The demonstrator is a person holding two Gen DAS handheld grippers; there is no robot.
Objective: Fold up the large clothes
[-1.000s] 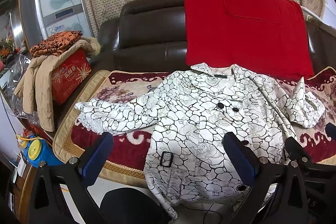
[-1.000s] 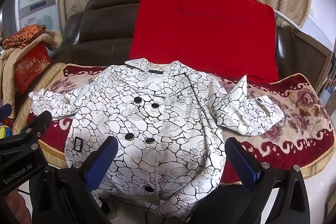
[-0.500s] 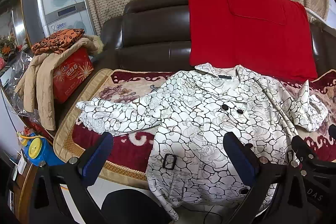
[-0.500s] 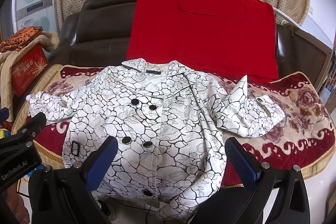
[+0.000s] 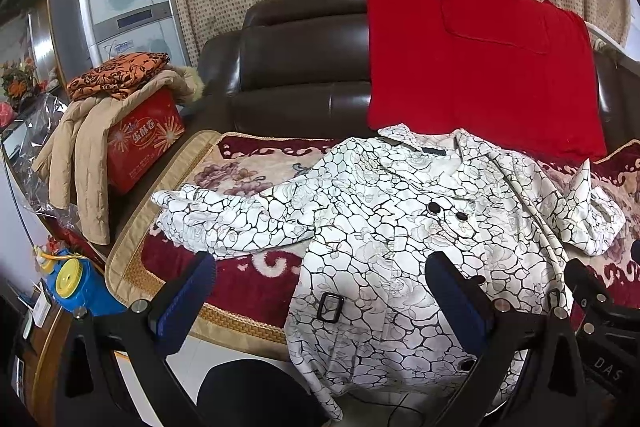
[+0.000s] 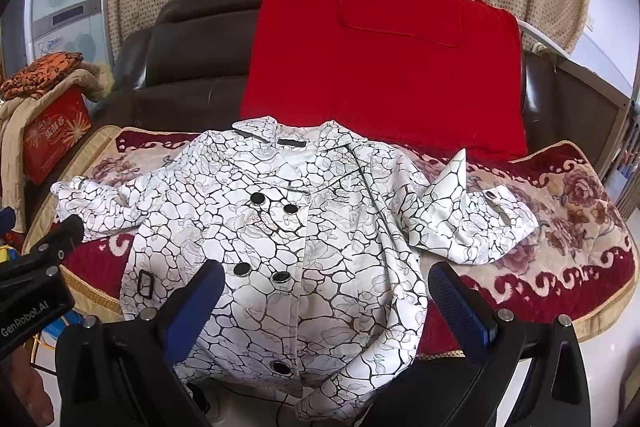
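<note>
A white coat (image 5: 400, 239) (image 6: 288, 227) with a black crackle pattern and black buttons lies face up on the sofa seat, its hem hanging over the front edge. Its left sleeve (image 5: 224, 215) stretches out to the left; its right sleeve (image 6: 472, 223) is crumpled and folded back, one corner sticking up. My left gripper (image 5: 320, 291) hovers open in front of the coat's lower left, holding nothing. My right gripper (image 6: 324, 299) is open too, in front of the coat's hem. Each gripper shows at the edge of the other's view.
The dark leather sofa (image 5: 304, 67) carries a floral red-and-beige seat cover (image 6: 560, 227) and red cushions (image 6: 380, 67) at the back. On the left armrest are a red box (image 5: 144, 143), a beige jacket (image 5: 80, 155) and an orange cloth (image 5: 116, 75). A blue-and-yellow object (image 5: 76, 283) sits low left.
Both grippers have drifted slightly leftward and closer to the sofa; the coat appears a bit further right in the left wrist view. The coat itself has not moved.
</note>
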